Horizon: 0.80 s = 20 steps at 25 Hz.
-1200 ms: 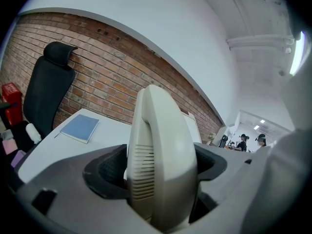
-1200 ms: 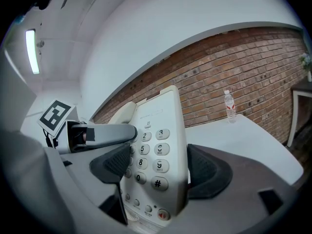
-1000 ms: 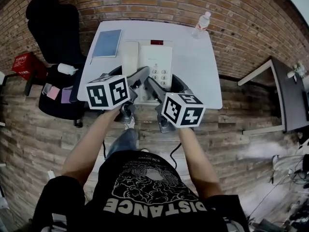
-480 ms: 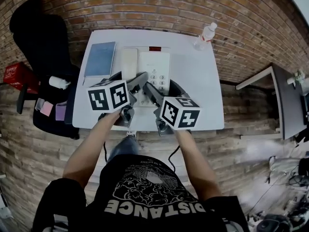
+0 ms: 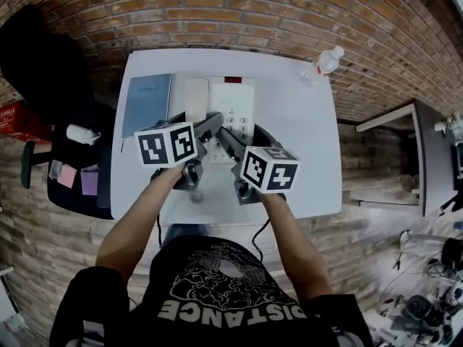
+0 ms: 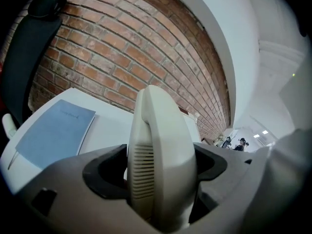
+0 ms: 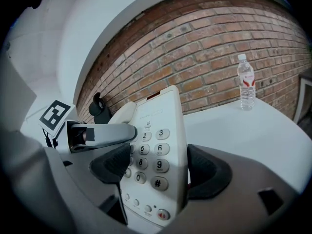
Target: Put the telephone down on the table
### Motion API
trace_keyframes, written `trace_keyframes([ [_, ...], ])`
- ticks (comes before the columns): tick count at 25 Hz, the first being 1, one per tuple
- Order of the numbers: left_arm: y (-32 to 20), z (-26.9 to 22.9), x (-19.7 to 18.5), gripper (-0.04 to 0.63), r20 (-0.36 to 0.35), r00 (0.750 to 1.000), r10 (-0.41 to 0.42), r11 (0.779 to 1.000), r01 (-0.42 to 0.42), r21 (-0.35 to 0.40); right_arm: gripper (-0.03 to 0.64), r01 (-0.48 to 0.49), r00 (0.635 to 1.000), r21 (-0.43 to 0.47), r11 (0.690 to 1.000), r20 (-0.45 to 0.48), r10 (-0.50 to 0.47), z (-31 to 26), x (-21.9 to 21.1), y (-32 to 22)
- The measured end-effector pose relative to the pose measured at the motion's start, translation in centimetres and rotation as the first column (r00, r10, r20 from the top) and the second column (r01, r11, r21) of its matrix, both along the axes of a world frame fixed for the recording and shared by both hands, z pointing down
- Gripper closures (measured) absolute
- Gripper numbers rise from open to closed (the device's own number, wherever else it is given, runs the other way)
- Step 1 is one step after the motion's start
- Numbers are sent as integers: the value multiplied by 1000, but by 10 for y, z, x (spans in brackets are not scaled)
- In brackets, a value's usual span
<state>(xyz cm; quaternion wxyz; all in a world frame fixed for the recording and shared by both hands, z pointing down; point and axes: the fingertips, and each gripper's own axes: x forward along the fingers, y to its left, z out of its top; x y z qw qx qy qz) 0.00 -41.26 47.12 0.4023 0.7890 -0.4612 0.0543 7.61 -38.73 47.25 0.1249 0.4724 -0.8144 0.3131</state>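
Note:
A cream push-button telephone (image 5: 233, 107) with its handset (image 5: 195, 98) on the left side is over the middle of the white table (image 5: 304, 157). My left gripper (image 5: 207, 123) is shut on the handset (image 6: 163, 150), which fills the gap between its jaws. My right gripper (image 5: 230, 130) is shut on the keypad body (image 7: 157, 155) near its front edge. In the right gripper view one finger of the left gripper (image 7: 100, 134) crosses the keypad. Whether the telephone's underside touches the table is hidden.
A blue notebook (image 5: 147, 103) lies left of the telephone (image 6: 56, 133). A water bottle (image 5: 323, 65) stands at the table's far right corner (image 7: 246, 88). A black office chair (image 5: 43, 71) is left of the table, with a brick wall behind.
The head view has shifted, so the table sits lower in the frame. Both grippers stay shut on the telephone, at about the same spot next to the notebook.

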Motion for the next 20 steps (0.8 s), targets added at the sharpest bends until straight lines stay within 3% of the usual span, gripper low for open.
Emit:
trace_keyframes([
  [20, -64, 99, -12, 202, 17, 1000, 20, 971, -15, -239, 265, -44, 999, -231, 972, -11, 42, 93, -11, -62],
])
